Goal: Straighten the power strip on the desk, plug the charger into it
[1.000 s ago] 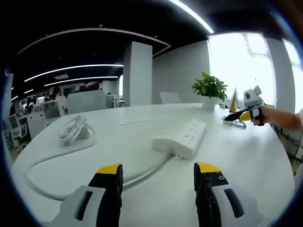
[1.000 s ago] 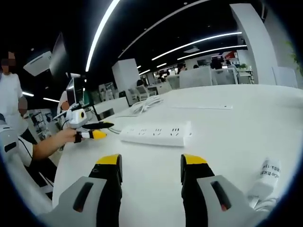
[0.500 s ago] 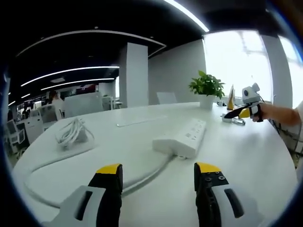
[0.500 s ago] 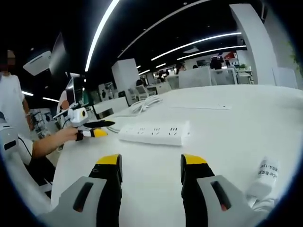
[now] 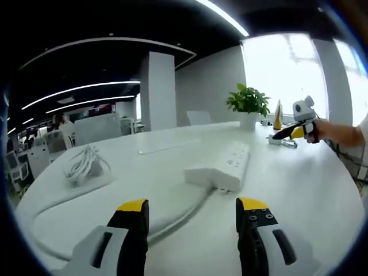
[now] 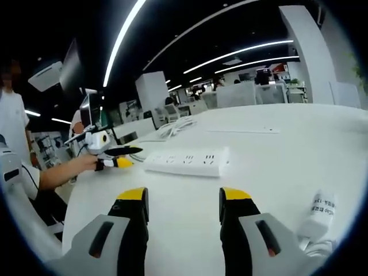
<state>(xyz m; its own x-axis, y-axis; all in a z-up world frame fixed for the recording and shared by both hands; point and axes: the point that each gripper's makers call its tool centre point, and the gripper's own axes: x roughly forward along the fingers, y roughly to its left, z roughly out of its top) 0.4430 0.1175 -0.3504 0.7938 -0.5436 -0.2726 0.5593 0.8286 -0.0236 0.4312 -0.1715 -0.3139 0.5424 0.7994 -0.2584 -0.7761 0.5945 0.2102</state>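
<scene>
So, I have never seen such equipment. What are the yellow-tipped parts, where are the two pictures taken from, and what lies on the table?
A person holds a hand-held gripper in each hand, and each one carries a camera looking along its own jaws. In the left gripper view, the left gripper is open and holds nothing. In the right gripper view, the right gripper is also open and holds nothing. On the white desk lies a white power strip, its cord curving away. A white charger lies beside the right gripper, and a bundled white cable and a potted plant stand farther off.
</scene>
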